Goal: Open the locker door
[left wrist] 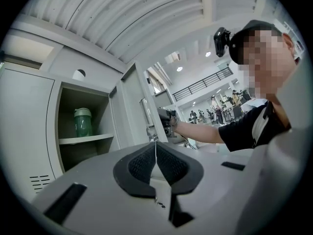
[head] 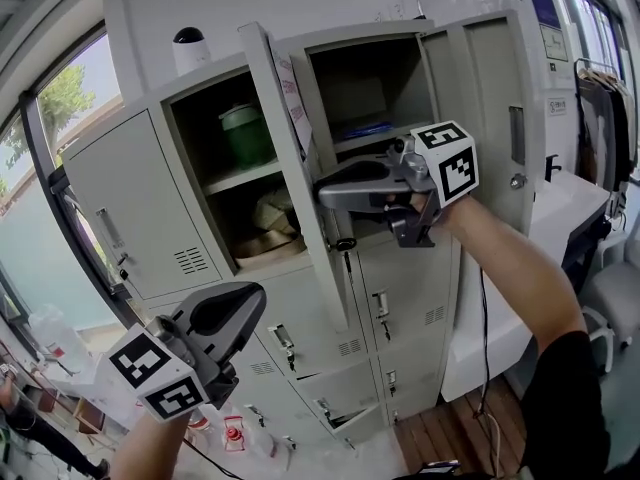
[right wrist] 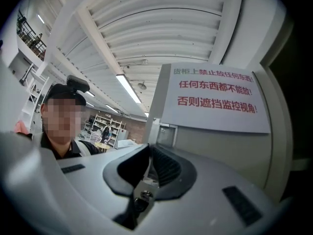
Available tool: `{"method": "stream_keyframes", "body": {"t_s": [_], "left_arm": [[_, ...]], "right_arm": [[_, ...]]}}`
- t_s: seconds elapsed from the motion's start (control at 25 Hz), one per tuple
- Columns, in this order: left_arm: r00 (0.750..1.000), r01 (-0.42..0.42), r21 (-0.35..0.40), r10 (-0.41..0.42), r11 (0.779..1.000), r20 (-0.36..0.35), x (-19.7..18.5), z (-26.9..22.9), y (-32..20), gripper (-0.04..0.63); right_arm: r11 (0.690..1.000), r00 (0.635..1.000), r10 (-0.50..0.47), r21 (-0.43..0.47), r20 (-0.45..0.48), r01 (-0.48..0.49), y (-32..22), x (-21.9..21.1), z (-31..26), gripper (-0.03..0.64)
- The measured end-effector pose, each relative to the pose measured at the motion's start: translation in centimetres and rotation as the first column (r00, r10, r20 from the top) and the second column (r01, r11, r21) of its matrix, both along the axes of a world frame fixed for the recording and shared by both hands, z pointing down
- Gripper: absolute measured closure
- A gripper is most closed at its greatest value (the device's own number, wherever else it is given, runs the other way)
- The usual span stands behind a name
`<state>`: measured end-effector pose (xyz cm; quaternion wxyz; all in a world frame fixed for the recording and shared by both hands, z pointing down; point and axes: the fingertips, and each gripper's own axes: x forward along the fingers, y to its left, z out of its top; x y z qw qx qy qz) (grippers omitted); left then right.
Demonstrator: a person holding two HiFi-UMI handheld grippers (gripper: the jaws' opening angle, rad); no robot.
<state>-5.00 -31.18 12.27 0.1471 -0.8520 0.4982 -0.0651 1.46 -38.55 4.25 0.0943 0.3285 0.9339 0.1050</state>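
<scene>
Right gripper view alone shows the red-lettered notice (right wrist: 215,94) on the locker door (right wrist: 220,155), whose metal edge the right claw (right wrist: 148,153) pinches. Head view: door upright, swung outward edge-on; left claw (head: 235,313), pressed together, hangs below it.

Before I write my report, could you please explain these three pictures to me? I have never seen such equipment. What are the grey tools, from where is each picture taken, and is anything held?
There is no robot here: a person holds a two-jaw gripper in each hand. The head view comes from a camera on the person's head and faces grey lockers. The two gripper views come from cameras riding on the grippers, looking along their jaws. The right gripper is closed on the edge of the open locker door, which carries a paper notice with red print. The left gripper hangs lower, jaws together, holding nothing. Inside the open locker stands a green container.
</scene>
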Motion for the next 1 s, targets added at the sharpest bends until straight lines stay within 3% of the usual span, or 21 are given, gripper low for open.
{"method": "stream_keyframes", "body": {"t_s": [1.0], "left_arm": [[1.0,0.006,-0.032,-0.006,0.999,0.011,4.7,1.3,-1.9,0.577]], "right_arm": [[0.981,0.984,-0.175,-0.078,0.036,0.177,-4.0,6.3,0.3,0.581]]}}
